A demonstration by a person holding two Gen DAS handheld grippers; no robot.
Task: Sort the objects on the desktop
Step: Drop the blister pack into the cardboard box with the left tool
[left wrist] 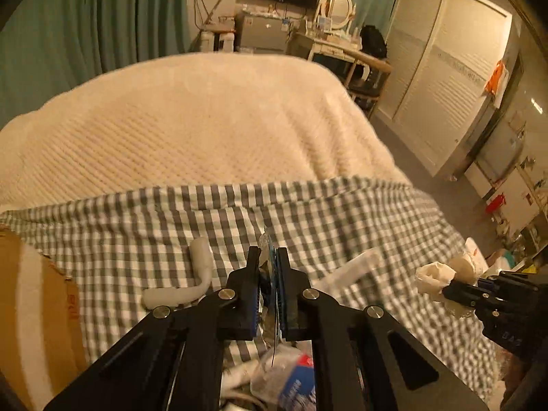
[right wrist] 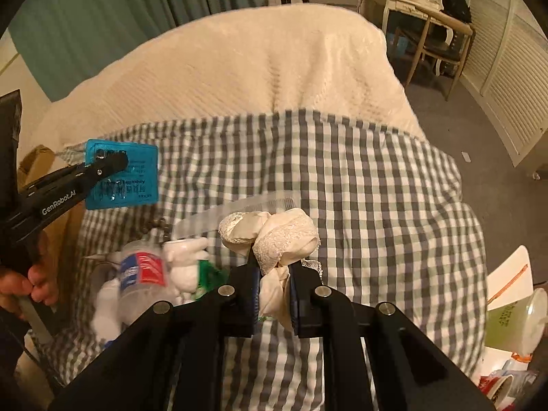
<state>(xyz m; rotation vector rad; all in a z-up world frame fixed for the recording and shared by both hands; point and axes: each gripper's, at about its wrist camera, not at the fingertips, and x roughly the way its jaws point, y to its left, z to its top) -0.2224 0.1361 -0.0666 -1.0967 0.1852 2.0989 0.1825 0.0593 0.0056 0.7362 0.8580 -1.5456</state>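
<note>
Over the checked bed cover [right wrist: 376, 188], my left gripper [right wrist: 113, 162] clamps a blue packet [right wrist: 137, 174], my right gripper [right wrist: 274, 267] grips cream cloth [right wrist: 281, 236]; both lifted, unsorted. Bottle [right wrist: 144, 274] and foam pieces [left wrist: 191, 284] remain.

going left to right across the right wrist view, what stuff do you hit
left claw shut on the blue packet → crushed plastic bottle → white plush toy → right claw shut on the cream lace cloth → green plastic cup
</note>
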